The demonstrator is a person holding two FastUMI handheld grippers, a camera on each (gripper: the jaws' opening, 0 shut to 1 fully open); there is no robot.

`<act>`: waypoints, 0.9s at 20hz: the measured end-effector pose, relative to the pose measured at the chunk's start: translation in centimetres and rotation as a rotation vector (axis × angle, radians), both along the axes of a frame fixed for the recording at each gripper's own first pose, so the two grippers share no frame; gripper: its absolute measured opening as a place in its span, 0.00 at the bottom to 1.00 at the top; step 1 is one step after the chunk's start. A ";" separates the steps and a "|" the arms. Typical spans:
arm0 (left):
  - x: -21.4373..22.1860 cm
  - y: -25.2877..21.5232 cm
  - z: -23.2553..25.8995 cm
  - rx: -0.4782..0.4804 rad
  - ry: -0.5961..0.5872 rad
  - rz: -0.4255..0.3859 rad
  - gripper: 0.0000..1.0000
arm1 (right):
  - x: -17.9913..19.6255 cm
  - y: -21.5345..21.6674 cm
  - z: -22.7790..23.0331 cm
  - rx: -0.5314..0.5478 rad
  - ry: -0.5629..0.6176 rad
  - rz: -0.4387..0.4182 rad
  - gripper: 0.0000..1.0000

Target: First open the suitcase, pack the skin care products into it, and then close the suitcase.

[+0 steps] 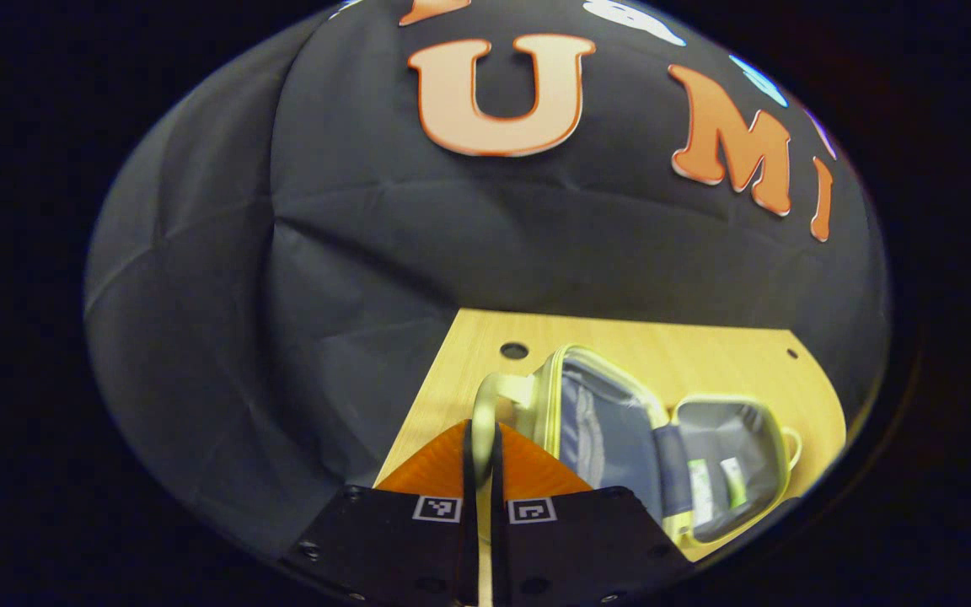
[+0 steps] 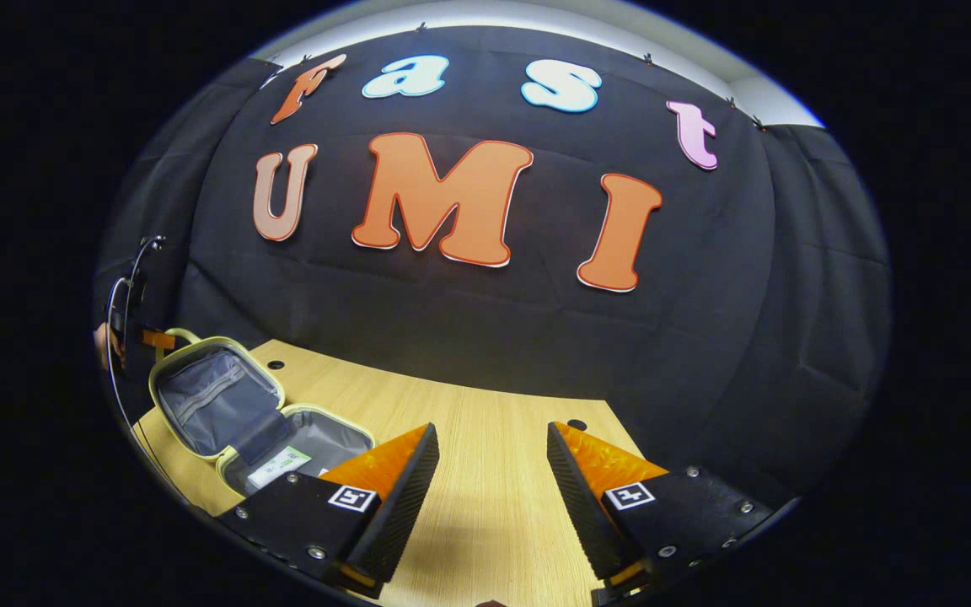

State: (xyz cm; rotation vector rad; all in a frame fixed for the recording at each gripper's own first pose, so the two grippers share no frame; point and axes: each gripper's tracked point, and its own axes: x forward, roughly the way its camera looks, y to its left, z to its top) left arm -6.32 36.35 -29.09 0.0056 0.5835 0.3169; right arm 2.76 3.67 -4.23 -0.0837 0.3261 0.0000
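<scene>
Left gripper view: left gripper point(image 1: 483, 459) with fingers closed to a thin slit, pinched on the pale handle point(image 1: 494, 396) of the suitcase point(image 1: 662, 438). Handle loops up between the fingertips; the part of it inside the grip hidden by the fingers. Suitcase open on the desk point(image 1: 679, 350), just right of the fingers, lid point(image 1: 595, 417) raised and tilted back, grey lining and a zip pocket showing. Lower half lying flat farther right, with white-and-green skin care products point(image 1: 715, 485) inside; how many, hard to tell. Near corner of the case cut off by the gripper body and the view's edge. Two small holes in the desk top behind the case.

Right gripper view: right gripper point(image 2: 492, 472) with fingers spread wide, holding nothing, hovering over bare desk point(image 2: 494, 506). Suitcase point(image 2: 224, 405) well apart at far left, open, lid point(image 2: 216, 396) standing, base flat toward the camera with a white-and-green pack point(image 2: 279, 465) in it, partly hidden behind the near finger. Beyond the lid, the left gripper point(image 2: 158, 339) at the handle, small and dim; a bit of a hand point(image 2: 103, 344) beside it, cut off at the edge. Cables there too, hard to make out.
</scene>
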 end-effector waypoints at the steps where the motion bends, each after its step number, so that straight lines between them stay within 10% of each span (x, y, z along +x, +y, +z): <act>1: 0.4 -1.6 1.2 -0.001 -0.020 -0.023 0.06 | -0.1 0.0 -0.2 0.005 0.001 0.009 0.84; 14: 1.2 -18.3 8.7 0.044 -0.120 -0.193 0.06 | -2.4 -0.9 -1.4 0.045 0.006 0.102 0.86; 18: 1.7 -25.2 9.1 -0.111 -0.172 -0.243 0.06 | -3.0 -1.2 -2.2 0.057 0.024 0.118 0.86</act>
